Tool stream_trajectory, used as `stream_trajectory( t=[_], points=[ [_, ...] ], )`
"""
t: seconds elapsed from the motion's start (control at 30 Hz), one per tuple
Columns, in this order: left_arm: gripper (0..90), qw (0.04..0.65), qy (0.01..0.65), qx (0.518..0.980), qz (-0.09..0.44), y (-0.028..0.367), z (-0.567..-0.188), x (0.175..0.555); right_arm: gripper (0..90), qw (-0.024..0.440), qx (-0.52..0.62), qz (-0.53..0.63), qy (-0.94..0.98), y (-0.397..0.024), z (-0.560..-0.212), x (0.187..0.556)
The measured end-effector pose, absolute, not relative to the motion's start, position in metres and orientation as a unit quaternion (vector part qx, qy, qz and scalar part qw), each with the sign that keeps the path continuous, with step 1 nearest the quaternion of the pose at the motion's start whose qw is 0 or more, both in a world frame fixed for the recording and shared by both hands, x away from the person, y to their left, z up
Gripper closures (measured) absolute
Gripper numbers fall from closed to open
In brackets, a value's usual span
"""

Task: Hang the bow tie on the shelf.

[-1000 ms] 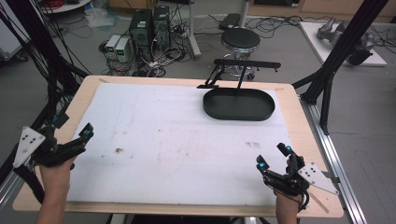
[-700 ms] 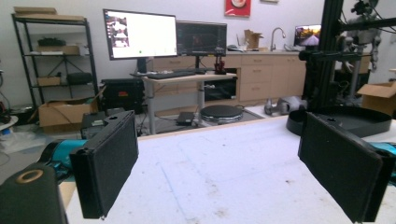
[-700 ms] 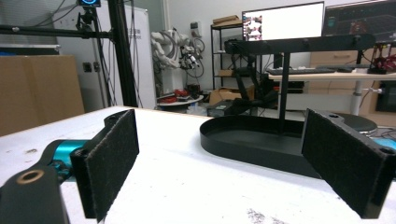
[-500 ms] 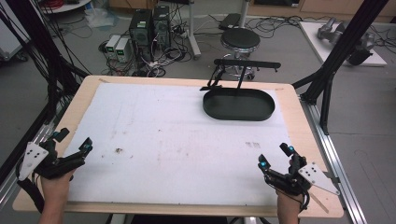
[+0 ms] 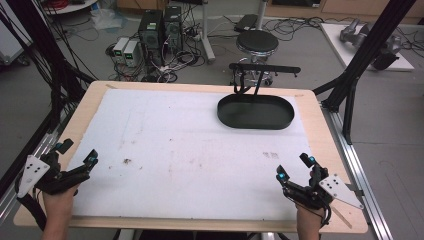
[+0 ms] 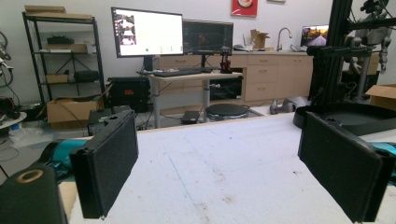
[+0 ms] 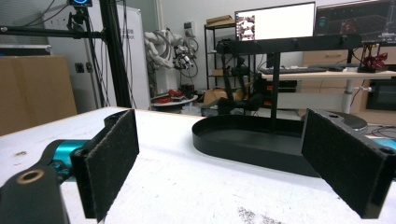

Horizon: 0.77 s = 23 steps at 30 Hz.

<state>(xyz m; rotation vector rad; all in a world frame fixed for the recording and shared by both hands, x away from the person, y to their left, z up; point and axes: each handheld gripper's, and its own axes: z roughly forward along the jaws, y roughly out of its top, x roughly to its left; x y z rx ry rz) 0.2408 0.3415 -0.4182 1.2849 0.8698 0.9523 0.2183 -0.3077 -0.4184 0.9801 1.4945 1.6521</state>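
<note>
Where the white sheet (image 5: 190, 150) covers the counter (image 5: 90, 105), we find a black oval tray (image 5: 255, 111) resting at the far right portion, shallow-walled and with nothing inside it that we can make out. Just behind the tray a thin black stand (image 5: 264, 71) rises with a horizontal bar across its top; from the right gripper view the bar (image 7: 299, 44) runs above the tray (image 7: 254, 140) on a slim upright post. We note the right hand-held gripper (image 5: 295, 168) at the near right corner of the sheet, well apart from the tray, its jaws spread wide and grasping nothing; the right gripper view shows both black pads (image 7: 112, 161) standing far apart with bare sheet between them. The left hand-held gripper (image 5: 78, 153) sits at the near left edge, half over the wooden border, likewise released, its pads (image 6: 109, 163) wide in the left gripper view with only scuffed sheet between. A few dark specks (image 5: 127, 161) mark the sheet near the left hand-held gripper. Beyond the counter we see a round stool (image 5: 256, 42) and computer towers (image 5: 160, 27) on the floor.
</note>
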Motion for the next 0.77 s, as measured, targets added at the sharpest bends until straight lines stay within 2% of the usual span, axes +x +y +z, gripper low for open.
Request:
stream_trajectory(
  t=[0.77],
  points=[
    [12.7, 0.612, 0.377, 0.558, 0.415, 0.3386, -0.4199, 0.2425, 10.9, 0.353, 0.379, 0.631, 0.577, -0.3104, -0.4197, 0.2157]
  ],
)
